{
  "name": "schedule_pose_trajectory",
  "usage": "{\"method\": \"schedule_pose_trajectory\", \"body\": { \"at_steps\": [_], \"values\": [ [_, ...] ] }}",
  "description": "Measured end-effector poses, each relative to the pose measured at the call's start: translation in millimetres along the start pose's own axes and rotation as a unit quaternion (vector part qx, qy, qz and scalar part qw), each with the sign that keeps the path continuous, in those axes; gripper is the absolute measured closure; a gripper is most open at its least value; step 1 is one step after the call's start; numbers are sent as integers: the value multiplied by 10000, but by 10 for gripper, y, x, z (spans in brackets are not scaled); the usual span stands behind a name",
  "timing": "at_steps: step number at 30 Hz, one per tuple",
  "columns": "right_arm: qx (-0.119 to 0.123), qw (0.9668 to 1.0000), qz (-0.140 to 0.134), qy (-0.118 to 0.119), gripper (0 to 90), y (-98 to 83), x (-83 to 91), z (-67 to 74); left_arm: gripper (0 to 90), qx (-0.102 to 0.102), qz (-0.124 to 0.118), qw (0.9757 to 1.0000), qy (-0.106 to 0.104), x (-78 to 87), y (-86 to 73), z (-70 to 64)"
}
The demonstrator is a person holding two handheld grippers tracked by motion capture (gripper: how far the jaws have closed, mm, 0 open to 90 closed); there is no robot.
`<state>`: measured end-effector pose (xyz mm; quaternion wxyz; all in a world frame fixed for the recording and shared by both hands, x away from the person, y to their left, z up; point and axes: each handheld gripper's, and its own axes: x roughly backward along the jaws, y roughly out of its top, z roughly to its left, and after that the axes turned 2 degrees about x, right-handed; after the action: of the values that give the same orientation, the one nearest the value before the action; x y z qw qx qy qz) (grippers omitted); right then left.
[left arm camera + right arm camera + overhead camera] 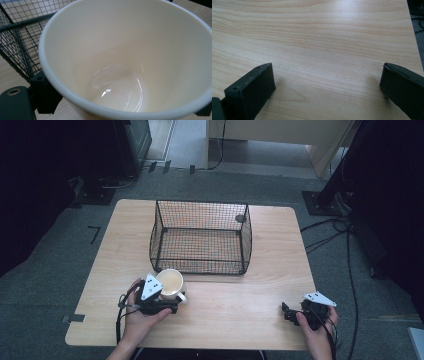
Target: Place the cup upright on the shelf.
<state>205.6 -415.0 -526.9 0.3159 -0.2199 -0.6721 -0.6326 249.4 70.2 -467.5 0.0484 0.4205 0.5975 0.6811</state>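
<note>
left claw (pixel 167 295) grasping a cream ceramic cup (pixel 170 284) near the worktop's front-left, right claw (pixel 289 312) released over bare wood.

the left hand (pixel 142 316) comes in from the front edge, forearm angled up toward the black wire mesh basket (pixel 201 237), which sits at the middle of the light wooden worktop (pixel 250 295); the cup is just in front of the basket's front-left corner, its handle (pixel 182 297) toward the front edge. the right hand (pixel 314 322) rests by the front-right corner, its jaws spread wide apart with nothing between them, pointing left.
</note>
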Motion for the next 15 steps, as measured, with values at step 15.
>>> {"method": "schedule_pose_trajectory", "body": {
  "at_steps": [15],
  "values": [
    [0,10000,0,-1,0,0,0,0,85,33,-268,9996,99,31,382,7]
  ]
}}
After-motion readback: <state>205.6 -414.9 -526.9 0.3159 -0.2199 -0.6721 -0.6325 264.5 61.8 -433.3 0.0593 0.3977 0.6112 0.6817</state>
